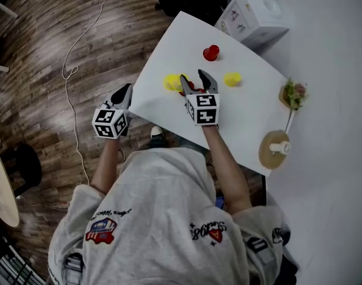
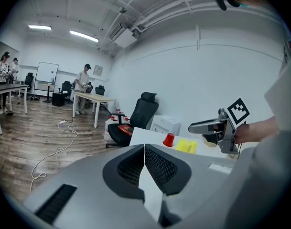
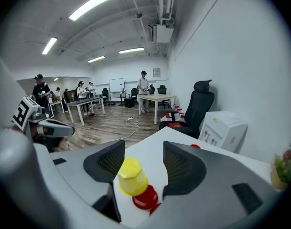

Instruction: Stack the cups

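Note:
On the white table (image 1: 169, 108) a yellow cup (image 3: 132, 175) sits upside down on a red cup (image 3: 145, 199). My right gripper (image 3: 143, 151) is open around that stack, with the yellow cup close to the left pad and a gap on the right. From the head view this yellow cup (image 1: 171, 82) shows just left of the right gripper (image 1: 194, 78). A second yellow cup (image 1: 232, 79) and a lone red cup (image 1: 211, 53) stand farther back. My left gripper (image 1: 127, 91) hangs off the table's left edge, shut and empty (image 2: 144, 151).
A white box-like appliance (image 1: 252, 13) stands beyond the table's far corner. A small plant (image 1: 293, 94) and a round wooden base with a white piece (image 1: 276, 148) sit at the right. A cable (image 1: 74, 70) lies on the wooden floor. A black office chair (image 2: 143, 111) is nearby.

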A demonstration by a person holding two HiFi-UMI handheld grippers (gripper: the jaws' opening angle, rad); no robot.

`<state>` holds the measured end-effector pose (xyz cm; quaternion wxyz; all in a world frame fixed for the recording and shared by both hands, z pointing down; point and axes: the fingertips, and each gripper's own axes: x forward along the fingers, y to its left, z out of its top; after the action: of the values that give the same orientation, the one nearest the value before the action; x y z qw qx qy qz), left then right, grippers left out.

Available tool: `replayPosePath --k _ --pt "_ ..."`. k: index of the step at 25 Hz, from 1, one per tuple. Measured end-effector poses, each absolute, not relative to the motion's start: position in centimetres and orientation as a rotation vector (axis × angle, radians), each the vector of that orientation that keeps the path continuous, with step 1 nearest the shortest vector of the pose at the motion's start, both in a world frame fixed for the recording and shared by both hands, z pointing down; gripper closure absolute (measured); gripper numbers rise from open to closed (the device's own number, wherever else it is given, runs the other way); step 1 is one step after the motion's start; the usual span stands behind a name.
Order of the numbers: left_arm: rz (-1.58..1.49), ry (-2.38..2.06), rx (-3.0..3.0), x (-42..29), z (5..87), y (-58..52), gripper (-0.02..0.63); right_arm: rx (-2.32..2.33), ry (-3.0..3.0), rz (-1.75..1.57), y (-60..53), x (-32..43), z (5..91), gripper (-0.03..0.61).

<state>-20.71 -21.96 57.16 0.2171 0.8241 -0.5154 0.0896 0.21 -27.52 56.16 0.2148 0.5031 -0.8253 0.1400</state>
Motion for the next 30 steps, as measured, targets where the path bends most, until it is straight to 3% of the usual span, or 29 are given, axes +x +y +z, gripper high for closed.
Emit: replayPosePath --k 13,26,30 --pt "0.305 -1.420 2.254 -18.5 58.7 -24.5 0.607 1.565 -2.111 0.385 -37.9 11.4 58.5 0.310" --pt "0.372 -1.517 2.146 -21.5 60.1 -24.6 0.607 1.495 -1.919 0.529 -44.6 12.7 67.5 0.291" --pt "0.381 -1.538 2.117 -22.3 60.7 -23.8 0.607 1.502 -1.900 0.549 -45.3 13.0 69.0 0.345"
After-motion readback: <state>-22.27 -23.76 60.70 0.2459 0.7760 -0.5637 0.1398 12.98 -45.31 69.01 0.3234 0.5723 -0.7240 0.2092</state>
